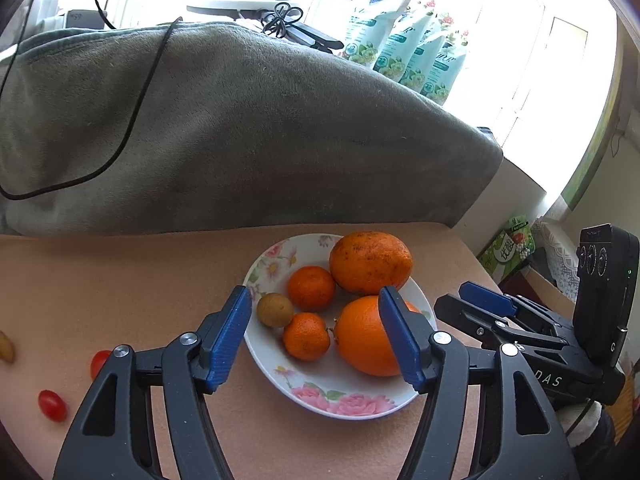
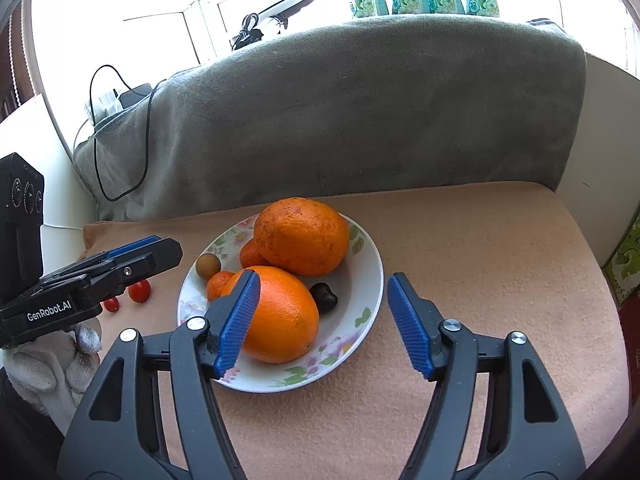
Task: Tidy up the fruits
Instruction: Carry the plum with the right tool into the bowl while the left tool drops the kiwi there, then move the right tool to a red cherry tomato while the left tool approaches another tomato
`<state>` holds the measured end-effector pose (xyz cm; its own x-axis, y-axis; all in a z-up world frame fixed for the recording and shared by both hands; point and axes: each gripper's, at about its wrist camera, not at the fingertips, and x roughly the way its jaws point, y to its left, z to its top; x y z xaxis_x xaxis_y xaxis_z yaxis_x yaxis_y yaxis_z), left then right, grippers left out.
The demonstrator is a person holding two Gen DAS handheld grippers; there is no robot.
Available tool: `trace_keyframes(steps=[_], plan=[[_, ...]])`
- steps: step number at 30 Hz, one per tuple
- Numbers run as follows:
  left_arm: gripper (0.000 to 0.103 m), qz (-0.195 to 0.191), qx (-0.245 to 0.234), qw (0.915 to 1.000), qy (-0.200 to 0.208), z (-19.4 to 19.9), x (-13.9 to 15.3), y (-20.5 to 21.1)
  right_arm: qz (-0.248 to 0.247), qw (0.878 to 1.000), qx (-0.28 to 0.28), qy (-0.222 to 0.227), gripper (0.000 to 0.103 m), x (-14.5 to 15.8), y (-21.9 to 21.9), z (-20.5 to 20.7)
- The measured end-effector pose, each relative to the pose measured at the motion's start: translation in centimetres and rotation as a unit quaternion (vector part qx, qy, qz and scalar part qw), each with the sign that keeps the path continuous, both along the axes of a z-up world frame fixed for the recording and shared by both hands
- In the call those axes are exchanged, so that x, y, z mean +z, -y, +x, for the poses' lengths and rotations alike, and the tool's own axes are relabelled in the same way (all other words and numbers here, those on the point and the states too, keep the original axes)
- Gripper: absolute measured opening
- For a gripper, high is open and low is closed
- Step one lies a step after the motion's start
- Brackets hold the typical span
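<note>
On the tan cloth, far left, I see two tomatoes (image 1: pixel 52 405) lying loose, apparently not yet gathered. My left gripper (image 1: pixel 316 338) hangs spread and empty over the plate's (image 1: pixel 340 406) near rim, where oranges (image 1: pixel 370 262), tangerines (image 1: pixel 311 288) and a small brown fruit (image 1: pixel 275 310) sit grouped. My right gripper (image 2: pixel 322 326) is likewise spread, holding nothing. Its body reads "DAS"; the left's, "GenRobot.AI".
</note>
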<state>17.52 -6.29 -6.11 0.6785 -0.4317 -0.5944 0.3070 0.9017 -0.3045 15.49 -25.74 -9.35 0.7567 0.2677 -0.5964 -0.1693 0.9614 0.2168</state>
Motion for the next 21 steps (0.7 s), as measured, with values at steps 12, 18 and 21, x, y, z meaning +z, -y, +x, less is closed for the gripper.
trace_keyframes(steps=[12, 18, 21], plan=[[0.077, 0.021, 0.026, 0.9994, 0.002, -1.0, 0.7, -0.4, -0.015, 1.0, 0.004, 0.012, 0.086, 0.8, -1.1, -1.6], [0.079, 0.025, 0.036, 0.999, 0.004, -2.0, 1.1, -1.2, -0.02, 1.0, 0.008, 0.023, 0.092, 1.3, -1.7, -2.5], [0.079, 0.024, 0.042, 0.9988, 0.006, -2.5, 1.4, -1.9, -0.015, 1.0, 0.012, 0.021, 0.092, 1.5, -2.0, -2.9]])
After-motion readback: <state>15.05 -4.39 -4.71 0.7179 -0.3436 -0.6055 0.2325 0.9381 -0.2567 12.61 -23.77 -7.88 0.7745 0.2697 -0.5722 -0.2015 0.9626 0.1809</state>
